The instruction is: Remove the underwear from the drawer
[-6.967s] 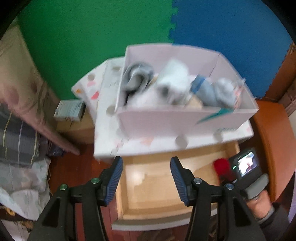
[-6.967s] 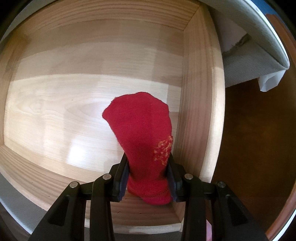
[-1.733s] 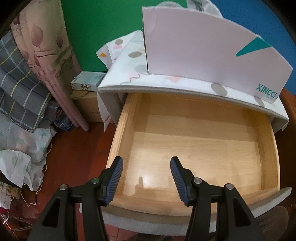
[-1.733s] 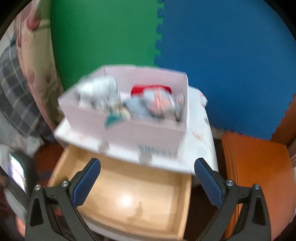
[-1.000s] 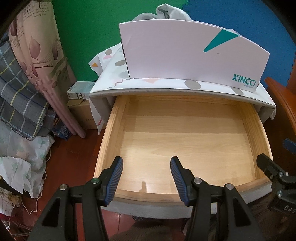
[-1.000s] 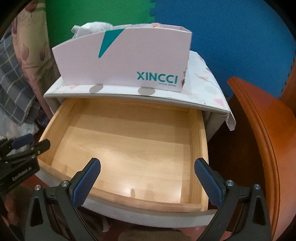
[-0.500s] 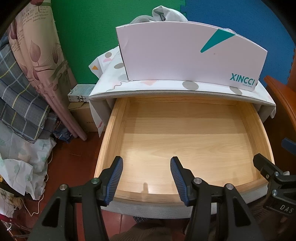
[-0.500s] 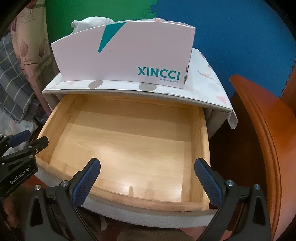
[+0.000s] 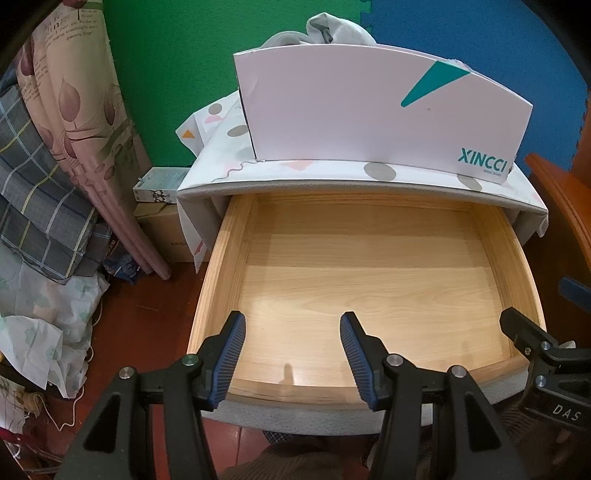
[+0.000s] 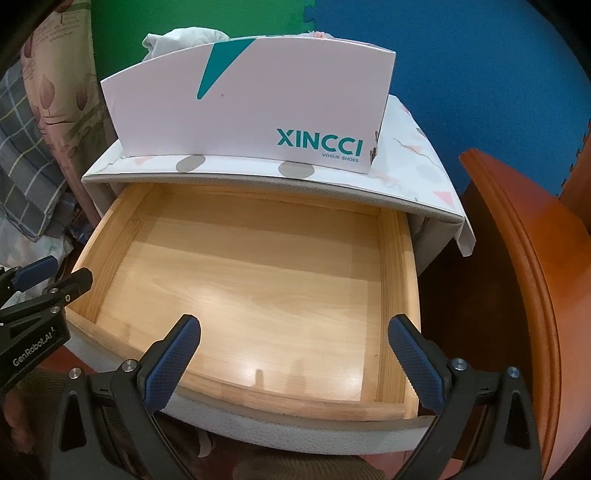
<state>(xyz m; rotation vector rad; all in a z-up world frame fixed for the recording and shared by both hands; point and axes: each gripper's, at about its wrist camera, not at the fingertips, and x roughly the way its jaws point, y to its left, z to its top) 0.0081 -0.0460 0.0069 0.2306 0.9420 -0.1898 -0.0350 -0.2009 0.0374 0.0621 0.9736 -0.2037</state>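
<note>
The wooden drawer point(image 9: 229, 266) point(image 10: 397, 277) is pulled out and its pale bottom is bare; no clothing lies in it. On the cabinet top above it stands a white XINCCI shoe box point(image 9: 369, 122) point(image 10: 255, 110) with grey and white underwear point(image 9: 325, 31) point(image 10: 181, 38) showing over its rim. My left gripper point(image 9: 292, 326) hovers open over the drawer's front edge, nothing between its fingers. My right gripper point(image 10: 293, 330) is wide open over the same front edge, also holding nothing. Each gripper appears at the edge of the other's view.
A patterned cloth covers the cabinet top point(image 9: 236, 162). Piled fabric and a plaid blanket point(image 9: 40, 192) lie at the left, with a small box point(image 9: 159, 184) by the cabinet. An orange-brown wooden piece point(image 10: 517, 266) stands at the right. Green and blue foam mats point(image 10: 461, 55) back the scene.
Seven seconds ago my right gripper was shut on a red garment in the drawer; now it is open and the drawer is bare. Over the last second both grippers have barely moved.
</note>
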